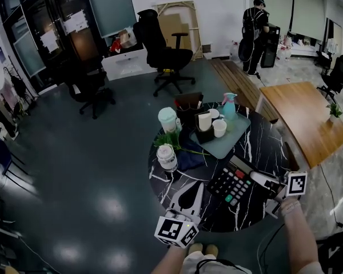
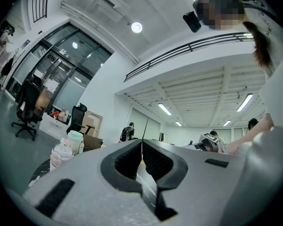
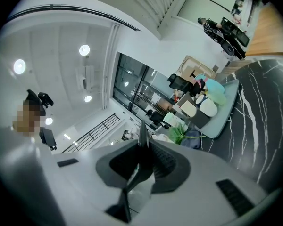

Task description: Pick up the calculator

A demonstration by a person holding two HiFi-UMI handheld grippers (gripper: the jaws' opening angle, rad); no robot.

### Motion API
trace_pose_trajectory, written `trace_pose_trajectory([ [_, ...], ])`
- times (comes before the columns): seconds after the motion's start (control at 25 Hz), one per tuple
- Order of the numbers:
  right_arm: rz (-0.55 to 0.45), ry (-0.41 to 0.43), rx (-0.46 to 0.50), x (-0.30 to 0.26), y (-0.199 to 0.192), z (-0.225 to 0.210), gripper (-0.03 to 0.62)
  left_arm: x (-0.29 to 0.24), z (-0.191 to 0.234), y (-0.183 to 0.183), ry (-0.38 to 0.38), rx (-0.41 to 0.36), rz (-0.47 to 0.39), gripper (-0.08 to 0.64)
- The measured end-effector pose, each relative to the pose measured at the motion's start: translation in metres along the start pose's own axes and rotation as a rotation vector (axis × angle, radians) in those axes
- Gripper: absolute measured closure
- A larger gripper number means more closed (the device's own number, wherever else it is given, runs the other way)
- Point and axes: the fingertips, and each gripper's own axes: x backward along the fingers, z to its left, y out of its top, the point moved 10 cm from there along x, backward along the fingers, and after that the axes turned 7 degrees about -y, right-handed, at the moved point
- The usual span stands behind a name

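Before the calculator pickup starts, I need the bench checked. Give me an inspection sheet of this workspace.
Surface: round black marble table, crowded on its far side.
Job's things: calculator lies flat on the near side, not held.
Clutter: tray with cups and spray bottle; green-lidded jar; white bottle; greenery; dark cloth.
Grippers: left gripper shut, empty; right gripper shut, empty, beside the calculator.
Cables: nothing seen on the table.
Surroundings: office chairs, wooden table, a person standing far off.
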Motion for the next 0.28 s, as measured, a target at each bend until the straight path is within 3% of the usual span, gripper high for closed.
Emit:
trace_pose_trajectory([
  [0.28, 0.020, 0.002, -0.005, -0.013, -0.002, 0.000, 0.537, -0.004, 0.001, 0.002, 0.006, 0.003, -0.005, 0.555],
])
